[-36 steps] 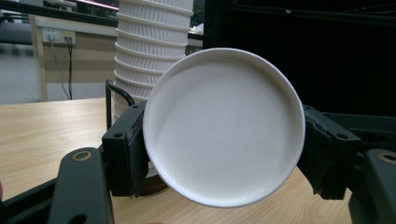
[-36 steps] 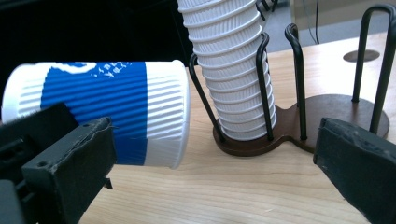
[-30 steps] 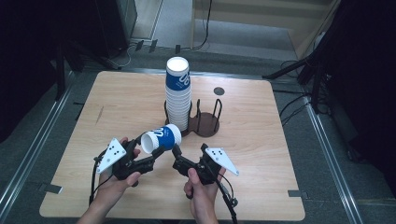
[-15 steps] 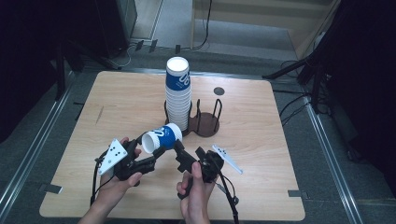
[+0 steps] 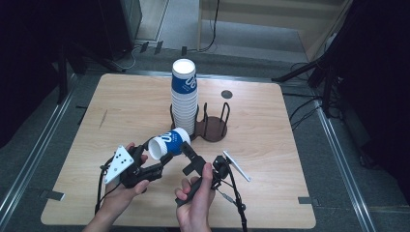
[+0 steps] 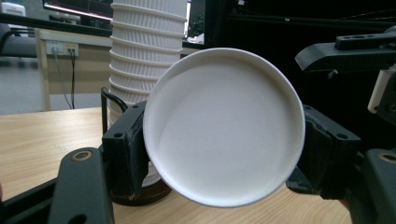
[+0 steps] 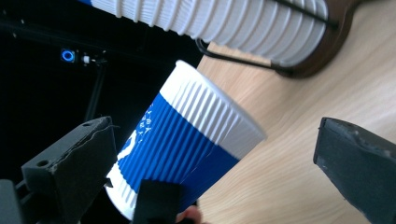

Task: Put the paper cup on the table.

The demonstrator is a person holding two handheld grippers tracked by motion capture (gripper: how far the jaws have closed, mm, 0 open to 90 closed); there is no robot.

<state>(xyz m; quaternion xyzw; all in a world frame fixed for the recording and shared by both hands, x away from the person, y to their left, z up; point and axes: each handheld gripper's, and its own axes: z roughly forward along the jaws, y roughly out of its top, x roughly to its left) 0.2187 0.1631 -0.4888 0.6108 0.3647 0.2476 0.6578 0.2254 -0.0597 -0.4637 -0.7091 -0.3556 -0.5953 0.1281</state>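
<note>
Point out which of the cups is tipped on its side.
The loose cup held in the left gripper, tipped sideways in front of the holder; the other cups stand nested upright in the stack.

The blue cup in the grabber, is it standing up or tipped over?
Tipped over: the cup lies sideways in the left gripper, its open mouth toward the person.

Cup stack (image 6: 145,70) top cut off; holder base (image 6: 140,193) mostly hidden.

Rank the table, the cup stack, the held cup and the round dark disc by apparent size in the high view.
1. Table
2. Cup stack
3. Held cup, lying sideways in the left gripper
4. Round dark disc
</note>
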